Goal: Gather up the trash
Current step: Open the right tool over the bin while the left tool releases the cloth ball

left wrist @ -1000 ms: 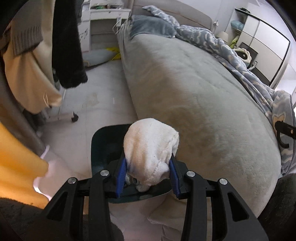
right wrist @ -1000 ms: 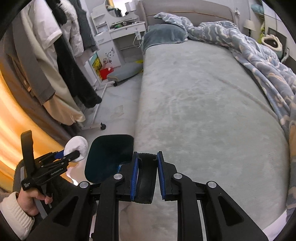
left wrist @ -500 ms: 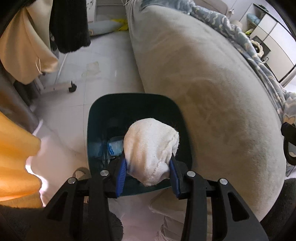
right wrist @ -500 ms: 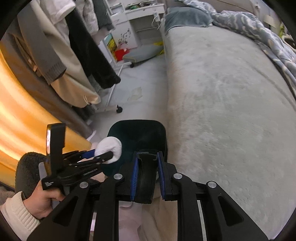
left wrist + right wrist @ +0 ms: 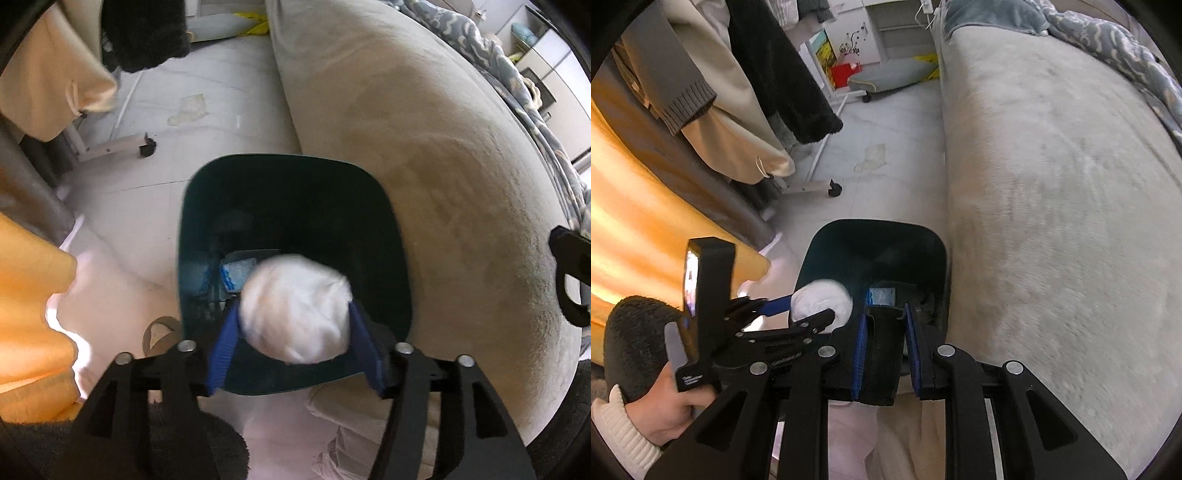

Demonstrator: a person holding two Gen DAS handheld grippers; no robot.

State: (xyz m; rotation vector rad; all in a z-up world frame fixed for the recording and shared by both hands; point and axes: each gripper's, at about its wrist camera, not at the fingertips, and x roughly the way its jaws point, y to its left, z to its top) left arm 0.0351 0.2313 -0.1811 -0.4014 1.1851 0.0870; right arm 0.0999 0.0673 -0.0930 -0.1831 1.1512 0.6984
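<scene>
Fingers of left gripper spread wide, white wad blurred between them over open bin. Right gripper clamps bin's near rim. Bin's right edge touches bed; bare floor left.

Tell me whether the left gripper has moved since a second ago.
Yes. The left gripper with the white wad has moved from beside the dark bin to over its opening, judged against the bed.

The trash bin stands on the floor against the bed's left side; clothes rack further left.
</scene>
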